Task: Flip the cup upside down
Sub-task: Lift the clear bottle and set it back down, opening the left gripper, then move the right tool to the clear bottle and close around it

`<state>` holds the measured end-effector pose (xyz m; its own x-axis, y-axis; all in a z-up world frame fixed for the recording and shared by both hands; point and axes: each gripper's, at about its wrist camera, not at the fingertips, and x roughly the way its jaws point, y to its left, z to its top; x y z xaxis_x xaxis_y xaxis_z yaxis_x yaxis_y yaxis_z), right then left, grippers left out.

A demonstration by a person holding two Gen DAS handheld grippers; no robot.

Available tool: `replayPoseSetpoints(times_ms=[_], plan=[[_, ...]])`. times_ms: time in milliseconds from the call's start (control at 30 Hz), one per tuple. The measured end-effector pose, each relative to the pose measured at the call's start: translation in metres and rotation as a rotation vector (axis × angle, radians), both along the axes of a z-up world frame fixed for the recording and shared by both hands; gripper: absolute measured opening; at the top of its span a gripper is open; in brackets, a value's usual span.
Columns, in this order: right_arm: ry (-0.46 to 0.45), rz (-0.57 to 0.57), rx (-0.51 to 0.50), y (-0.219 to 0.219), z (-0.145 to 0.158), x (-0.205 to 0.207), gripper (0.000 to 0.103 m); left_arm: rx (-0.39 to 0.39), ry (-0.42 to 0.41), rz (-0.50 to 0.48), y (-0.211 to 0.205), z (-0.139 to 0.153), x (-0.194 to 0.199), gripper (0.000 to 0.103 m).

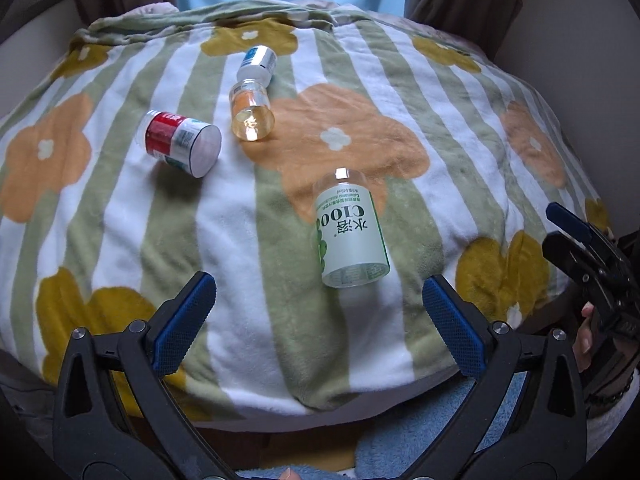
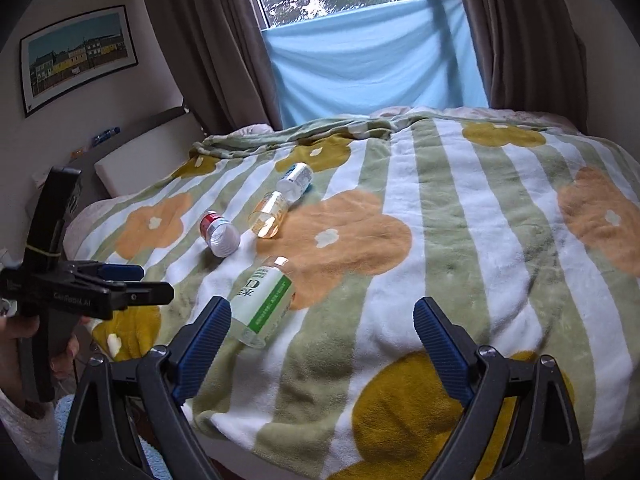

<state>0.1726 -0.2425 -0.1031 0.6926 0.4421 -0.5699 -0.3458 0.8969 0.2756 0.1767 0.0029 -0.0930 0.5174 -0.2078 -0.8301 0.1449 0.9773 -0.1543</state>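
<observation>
Left gripper [image 1: 318,324] and right gripper [image 2: 322,346] gape wide, holding nothing (green-label bottle [image 1: 352,236] lying at 12 o'clock).

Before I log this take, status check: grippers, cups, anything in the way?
Left gripper open, empty. Right gripper open, empty. Green-label cup on its side on blanket, nearest. Three other containers beyond; nothing in the way.

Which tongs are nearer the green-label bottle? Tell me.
Right, narrowly. The right tongs have the green-label bottle beside one finger; the left tongs sit just short of it.
</observation>
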Motion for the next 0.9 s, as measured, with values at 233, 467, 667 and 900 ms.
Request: replayPoseSetpoints(times_ms=[233, 467, 667, 900], plan=[[0.394, 0.142, 0.06, 0.062, -0.003, 0.082, 0.091, 0.005, -0.02, 0.034, 0.018, -0.04, -0.031, 0.103], [0.654, 0.069, -0.027, 0.098, -0.039, 0.147, 0.091, -0.05, -0.052, 0.037, 0.032, -0.068, -0.042, 0.103], [0.831, 0.018, -0.104, 0.112, -0.082, 0.182, 0.091, -0.062, -0.076, 0.014, 0.028, -0.084, -0.044, 0.103], [0.902, -0.028, -0.131, 0.116, -0.108, 0.201, 0.082, -0.09, -0.075, 0.001, 0.028, -0.089, -0.043, 0.103]])
